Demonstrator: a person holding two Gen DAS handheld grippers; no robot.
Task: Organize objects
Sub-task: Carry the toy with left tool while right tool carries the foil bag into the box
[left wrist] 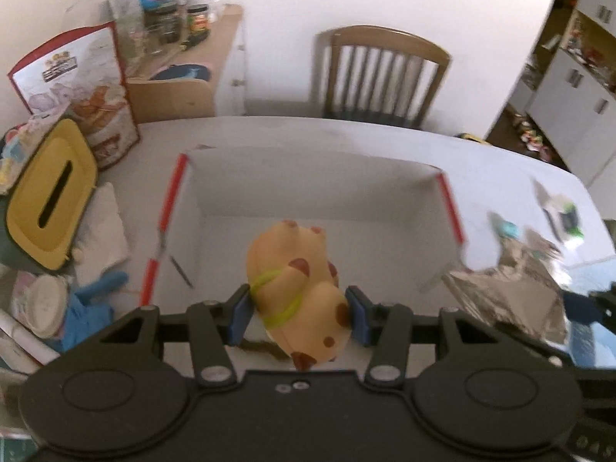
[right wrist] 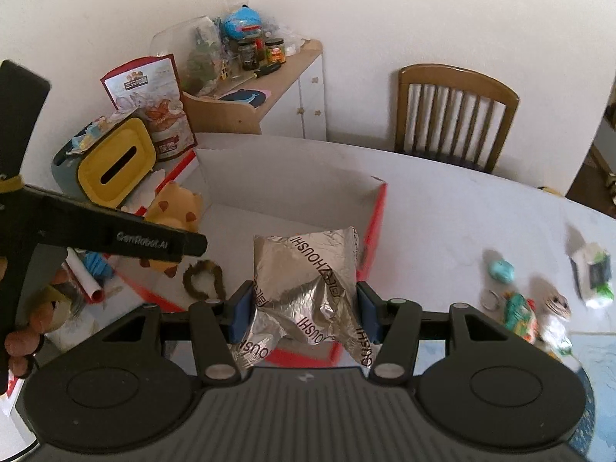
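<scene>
Two grippers, each carrying one item over one box
Left gripper (left wrist: 299, 310) is pinching one toy (left wrist: 296, 288); right gripper (right wrist: 304, 308) is pinching one foil pack (right wrist: 308, 285), both above the box (left wrist: 308, 188)

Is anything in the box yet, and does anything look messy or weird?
Nothing broken or spilled. The white box with red edges looks nearly empty, with only a dark fuzzy ring by its floor. The spotted toy hangs upside-down in the left gripper, and small things lie scattered on the table.
</scene>
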